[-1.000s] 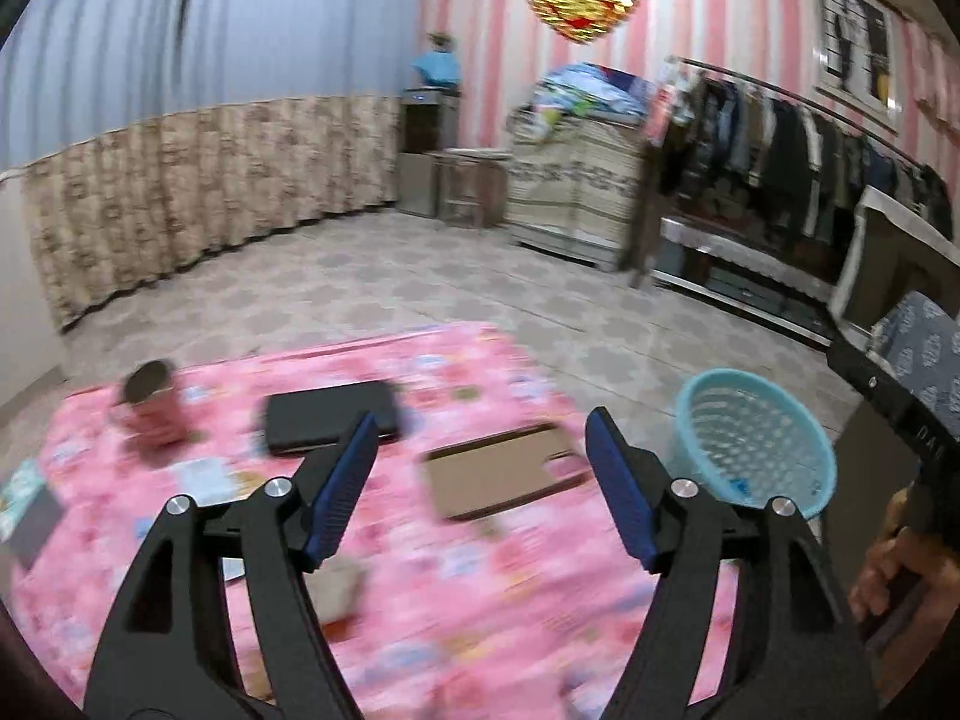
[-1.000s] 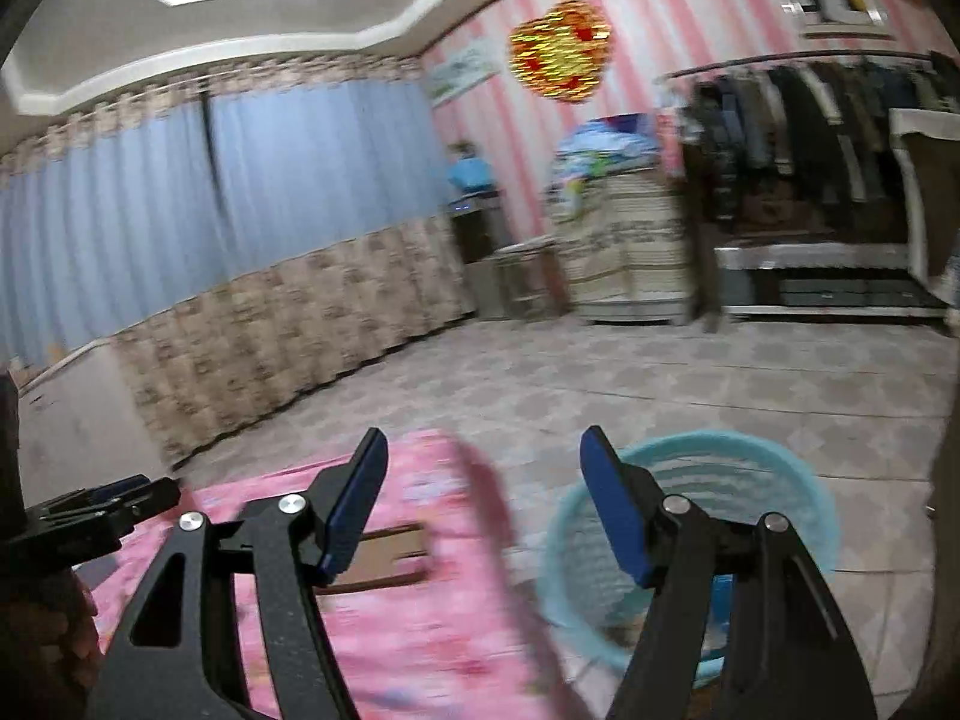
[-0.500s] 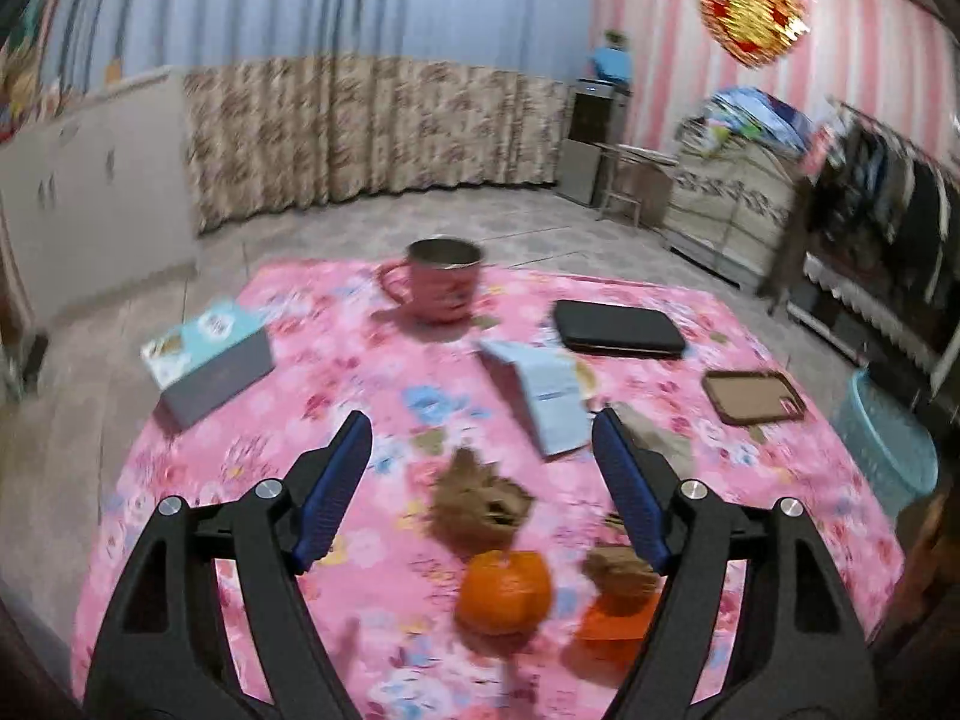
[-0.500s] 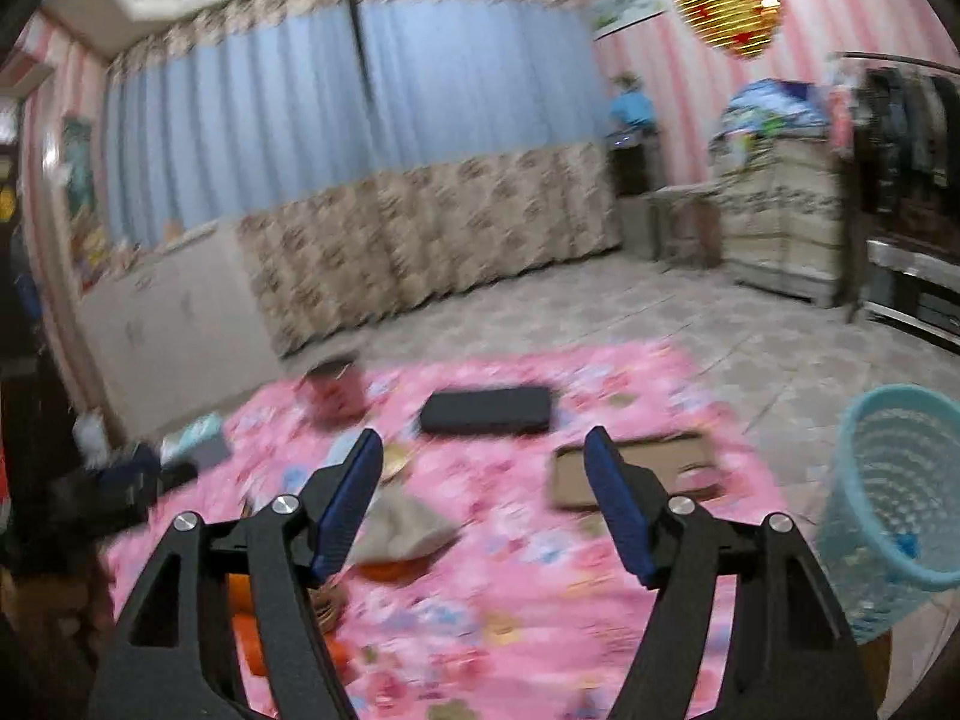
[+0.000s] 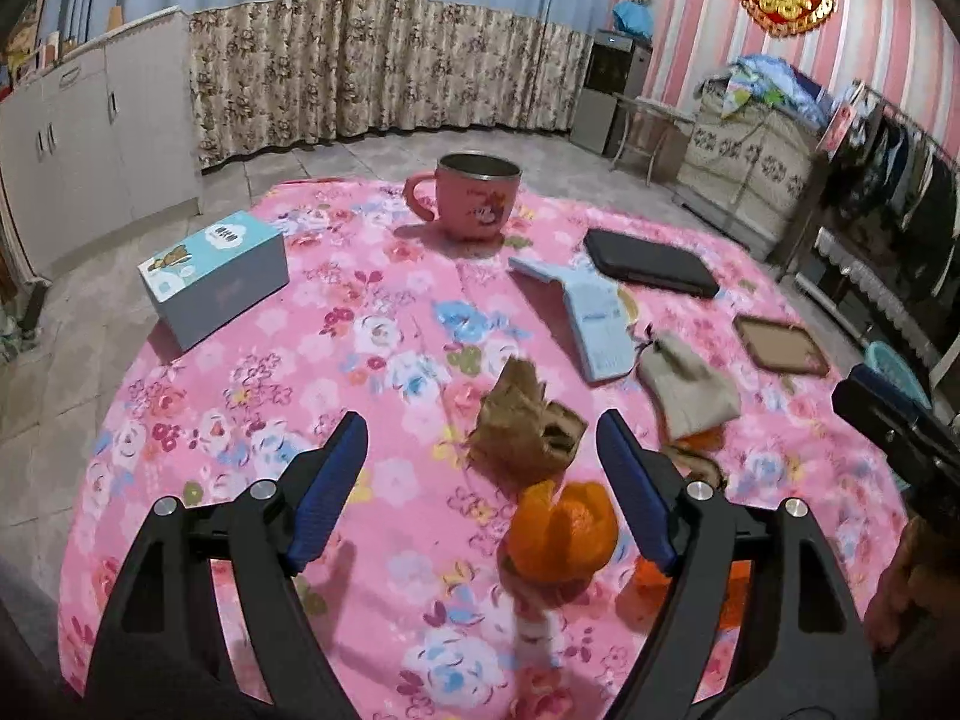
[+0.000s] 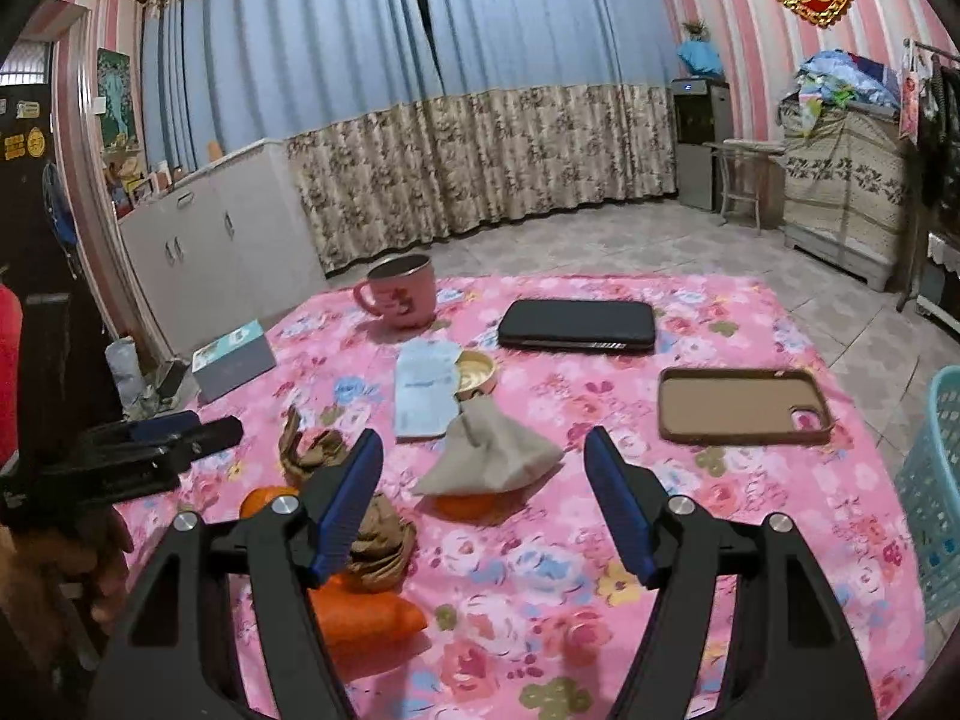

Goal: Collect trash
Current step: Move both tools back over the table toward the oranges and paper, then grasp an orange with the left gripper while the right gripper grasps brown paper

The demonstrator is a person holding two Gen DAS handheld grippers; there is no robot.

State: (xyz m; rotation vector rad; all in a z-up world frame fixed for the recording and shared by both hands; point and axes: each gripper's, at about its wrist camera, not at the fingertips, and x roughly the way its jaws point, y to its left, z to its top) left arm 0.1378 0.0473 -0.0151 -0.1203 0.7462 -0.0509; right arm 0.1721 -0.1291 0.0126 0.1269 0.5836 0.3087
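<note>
On the pink flowered tablecloth (image 5: pixel 372 360) lie scraps of trash: a crumpled brown paper (image 5: pixel 528 426), an orange peel (image 5: pixel 564 531), a grey crumpled tissue (image 5: pixel 690 387) and more orange pieces. My left gripper (image 5: pixel 480 492) is open and empty, just short of the brown paper and the peel. My right gripper (image 6: pixel 483 504) is open and empty, with the grey tissue (image 6: pixel 492 453) between and beyond its fingers. Another brown paper wad (image 6: pixel 381 546) and an orange peel (image 6: pixel 366 615) lie by its left finger. A light blue basket (image 6: pixel 933 498) stands off the table's right edge.
A pink mug (image 5: pixel 474 195), a light blue box (image 5: pixel 216 276), a black case (image 5: pixel 651 261), a brown phone case (image 6: pixel 744 405), a folded blue booklet (image 5: pixel 591 312) and a small gold tin (image 6: pixel 474 372) are on the table. The other gripper shows at each view's edge.
Both grippers have swung left from the basket side to face the table. They now hover low over the trash near the table's front, both still open.
</note>
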